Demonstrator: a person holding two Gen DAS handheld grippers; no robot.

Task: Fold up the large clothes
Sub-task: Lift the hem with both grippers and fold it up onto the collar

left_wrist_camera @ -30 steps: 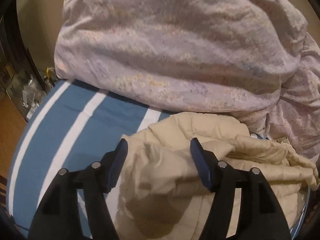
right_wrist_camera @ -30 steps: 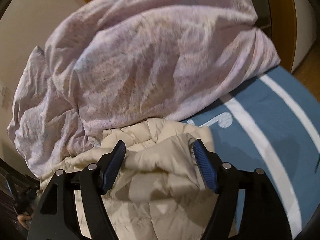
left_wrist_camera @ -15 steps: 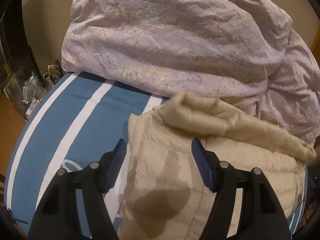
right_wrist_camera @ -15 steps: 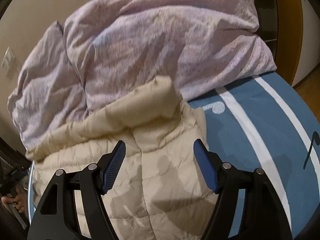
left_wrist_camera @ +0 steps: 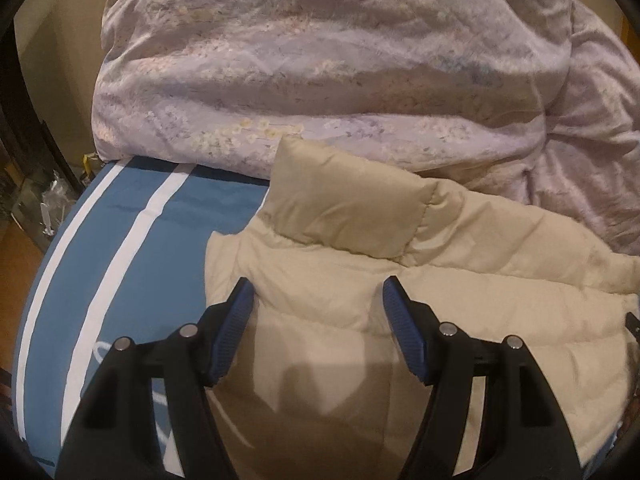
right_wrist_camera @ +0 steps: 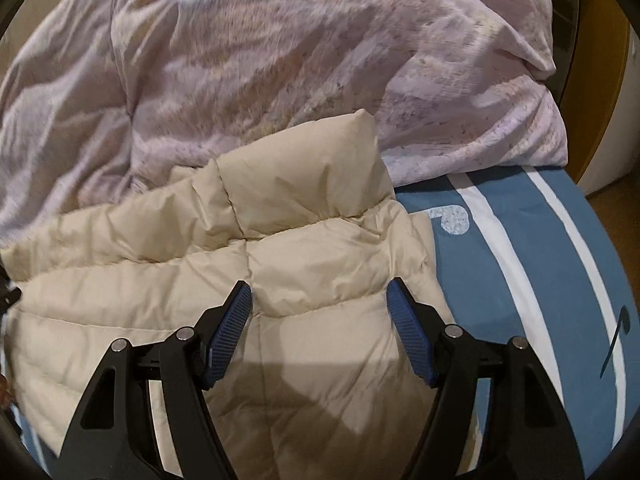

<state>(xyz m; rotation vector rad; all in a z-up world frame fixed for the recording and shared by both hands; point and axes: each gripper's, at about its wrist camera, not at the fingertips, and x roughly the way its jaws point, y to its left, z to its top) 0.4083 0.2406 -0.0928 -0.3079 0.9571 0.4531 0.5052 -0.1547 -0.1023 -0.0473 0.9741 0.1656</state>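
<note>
The beige puffer jacket [left_wrist_camera: 392, 280] lies spread on the blue bed [left_wrist_camera: 120, 248], collar toward the far quilt [left_wrist_camera: 320, 60], not yet folded. Left gripper [left_wrist_camera: 318, 320] and right gripper [right_wrist_camera: 320, 320] hover released above it.

Blue white-striped bed [left_wrist_camera: 132, 240] bears a beige puffer jacket [left_wrist_camera: 360, 280] and lilac duvet [left_wrist_camera: 320, 60]

Left gripper [left_wrist_camera: 318, 300], right gripper [right_wrist_camera: 319, 300] — black frames, ribbed blue pads, silver screws.
</note>
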